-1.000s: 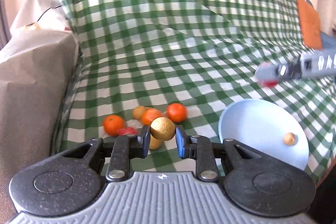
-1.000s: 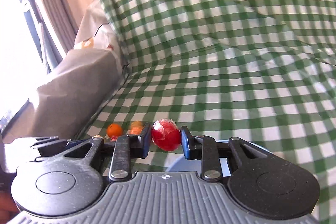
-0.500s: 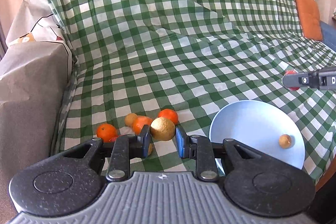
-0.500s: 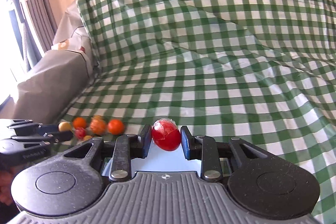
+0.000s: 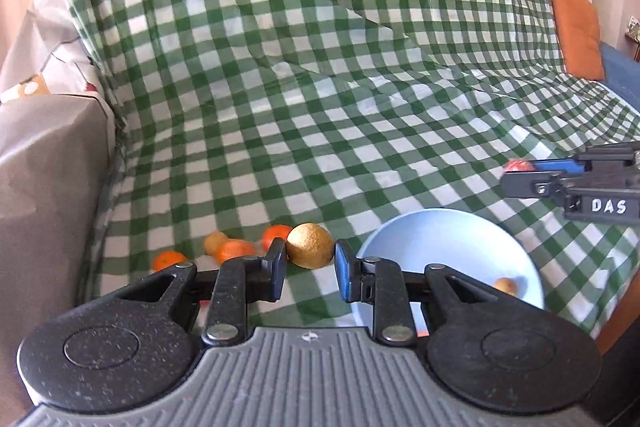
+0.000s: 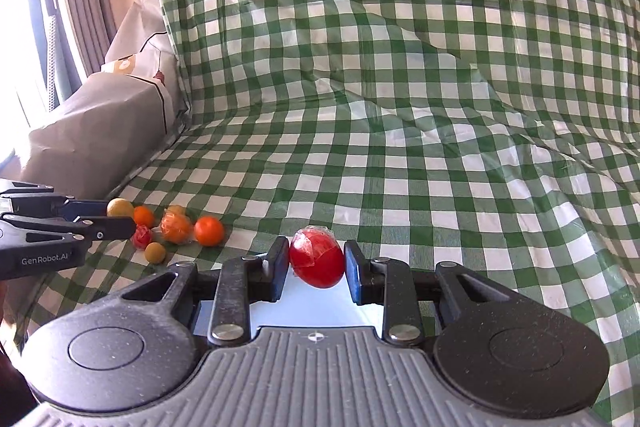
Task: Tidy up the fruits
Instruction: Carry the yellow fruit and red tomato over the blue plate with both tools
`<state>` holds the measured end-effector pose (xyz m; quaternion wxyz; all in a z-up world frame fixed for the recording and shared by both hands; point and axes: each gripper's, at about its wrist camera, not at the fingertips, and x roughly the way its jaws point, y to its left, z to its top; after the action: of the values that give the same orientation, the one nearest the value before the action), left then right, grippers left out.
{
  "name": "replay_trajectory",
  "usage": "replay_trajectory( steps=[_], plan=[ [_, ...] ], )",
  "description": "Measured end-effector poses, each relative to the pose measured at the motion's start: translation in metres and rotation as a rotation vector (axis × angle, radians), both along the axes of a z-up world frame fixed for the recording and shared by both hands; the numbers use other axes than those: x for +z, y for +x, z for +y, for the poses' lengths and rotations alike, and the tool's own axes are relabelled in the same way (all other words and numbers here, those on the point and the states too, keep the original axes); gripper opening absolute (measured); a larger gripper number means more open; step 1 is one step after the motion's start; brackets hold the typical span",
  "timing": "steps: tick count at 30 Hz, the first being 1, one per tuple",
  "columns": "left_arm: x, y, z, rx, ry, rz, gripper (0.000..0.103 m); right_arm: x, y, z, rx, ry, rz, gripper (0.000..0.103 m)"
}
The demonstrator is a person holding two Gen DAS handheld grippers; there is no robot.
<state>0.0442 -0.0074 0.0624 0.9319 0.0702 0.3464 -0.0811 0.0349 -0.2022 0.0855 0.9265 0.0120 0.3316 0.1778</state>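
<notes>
My left gripper (image 5: 310, 263) is shut on a golden-yellow round fruit (image 5: 310, 245), held above the green checked cloth, left of the light blue plate (image 5: 448, 247). The plate holds one small tan fruit (image 5: 505, 285). My right gripper (image 6: 317, 265) is shut on a red fruit in clear wrap (image 6: 317, 259), above the plate's near part (image 6: 312, 307). A pile of oranges (image 6: 209, 230) and small fruits (image 6: 155, 252) lies on the cloth at the left. The right gripper also shows in the left wrist view (image 5: 520, 175), beyond the plate.
A green checked cloth (image 6: 400, 107) covers the sofa seat and back. A grey paper-covered armrest (image 5: 44, 163) stands at the left. An orange cushion (image 5: 576, 27) lies far right. The seat's front edge runs just right of the plate.
Both grippers kept their fruits. The left gripper moved right toward the plate. The right gripper swung so that the fruit pile now shows further in view, over the plate.
</notes>
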Motion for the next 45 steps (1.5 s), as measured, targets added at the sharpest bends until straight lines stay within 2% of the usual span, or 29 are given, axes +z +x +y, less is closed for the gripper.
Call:
replay_trajectory(
  steps=[6, 10, 14, 18, 20, 45],
  plan=[
    [-0.006, -0.006, -0.024, -0.060, 0.005, 0.009, 0.028, -0.001, -0.004, 0.003, 0.005, -0.018, -0.002, 0.031],
    [-0.023, -0.007, -0.041, -0.120, 0.107, 0.030, 0.028, -0.004, -0.003, 0.005, 0.000, -0.026, 0.004, 0.031],
    [-0.029, 0.000, -0.040, -0.114, 0.083, 0.052, 0.028, -0.006, 0.002, 0.010, -0.008, -0.037, 0.016, 0.031],
    [-0.028, 0.008, -0.030, -0.065, 0.005, 0.083, 0.028, -0.008, 0.004, 0.015, -0.004, -0.053, 0.023, 0.031],
    [-0.028, 0.009, -0.027, -0.051, -0.004, 0.093, 0.028, -0.009, 0.005, 0.016, -0.001, -0.060, 0.027, 0.031],
    [-0.042, 0.009, -0.056, -0.133, 0.062, 0.095, 0.028, -0.014, 0.007, 0.021, 0.014, -0.091, 0.039, 0.031]
  ],
)
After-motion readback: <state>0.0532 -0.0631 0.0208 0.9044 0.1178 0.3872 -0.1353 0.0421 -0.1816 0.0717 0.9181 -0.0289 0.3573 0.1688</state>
